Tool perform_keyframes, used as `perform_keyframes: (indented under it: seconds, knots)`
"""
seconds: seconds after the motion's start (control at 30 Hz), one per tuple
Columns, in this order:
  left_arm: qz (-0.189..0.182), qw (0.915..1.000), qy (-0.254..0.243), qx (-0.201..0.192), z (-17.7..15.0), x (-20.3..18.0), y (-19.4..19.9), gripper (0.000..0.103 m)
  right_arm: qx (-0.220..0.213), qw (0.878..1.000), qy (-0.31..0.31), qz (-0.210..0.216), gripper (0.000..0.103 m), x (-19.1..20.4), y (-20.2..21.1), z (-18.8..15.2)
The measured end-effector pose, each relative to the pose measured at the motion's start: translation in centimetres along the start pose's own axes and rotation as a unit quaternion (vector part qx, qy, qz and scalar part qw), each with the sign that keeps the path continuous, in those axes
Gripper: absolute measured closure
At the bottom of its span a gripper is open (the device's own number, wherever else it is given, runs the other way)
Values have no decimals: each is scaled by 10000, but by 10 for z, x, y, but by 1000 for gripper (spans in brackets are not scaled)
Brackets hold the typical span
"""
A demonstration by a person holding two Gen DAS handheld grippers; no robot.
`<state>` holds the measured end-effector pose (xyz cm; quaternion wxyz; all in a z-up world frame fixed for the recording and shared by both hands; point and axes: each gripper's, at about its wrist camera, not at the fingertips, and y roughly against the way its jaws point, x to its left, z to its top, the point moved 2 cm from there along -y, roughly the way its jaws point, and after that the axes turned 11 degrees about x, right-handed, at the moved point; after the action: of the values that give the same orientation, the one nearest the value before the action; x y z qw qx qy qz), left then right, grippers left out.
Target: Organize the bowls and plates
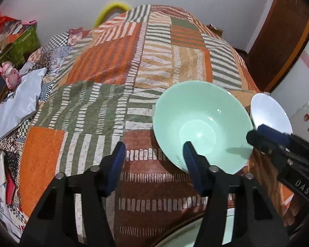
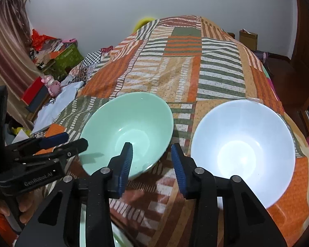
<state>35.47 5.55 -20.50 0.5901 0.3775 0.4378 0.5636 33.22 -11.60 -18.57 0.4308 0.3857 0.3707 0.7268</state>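
The green bowl (image 2: pixel 126 132) sits mouth-up on the bedspread (image 2: pixel 175 65), white bowl (image 2: pixel 243 152) just right of it. Both the left gripper (image 1: pixel 154 160) and right gripper (image 2: pixel 152 158) are spread, pinching nothing. The left gripper body reads "GenRobot.AI".

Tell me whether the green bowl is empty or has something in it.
Empty. The green bowl sits upright on the bedspread, and both views show its bare, glossy inside down to the bottom.

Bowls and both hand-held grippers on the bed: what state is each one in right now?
Green bowl: upright, empty, resting on the patterned bedspread.
White bowl: upright, empty, beside the green one, apart from it.
Left hand-held gripper: open, one finger over the green bowl's near rim, holding nothing.
Right hand-held gripper: open, above the gap between the bowls, holding nothing.
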Motion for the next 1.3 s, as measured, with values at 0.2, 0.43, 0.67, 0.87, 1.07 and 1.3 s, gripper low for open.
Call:
perform_keyframes:
  seconds: [0.2, 0.43, 0.67, 0.87, 1.07, 1.3]
  knots:
    - [-69, 9997, -207, 72, 3, -7, -11, 60, 96, 9999, -47, -37, 72, -3, -11, 3]
    - [-125, 9993, -286, 205, 5, -16, -23, 77, 172, 9996, 86, -201, 77, -1, -17, 4]
    - [-180, 9991, -229, 307, -5, -13, -14, 78, 197, 9997, 147, -19, 77, 7, -11, -5]
    - [-105, 9993, -173, 300, -25, -5, 1, 78, 356, 9989, 249, 193, 77, 16, -12, -19]
    - [-168, 9993, -136, 302, -31, 0, 5, 78, 334, 9991, 132, 238, 77, 11, -16, -14]
    - [-175, 9992, -111, 351, -26, -1, -6, 78, 499, 9984, 184, 198, 77, 11, -30, -10]
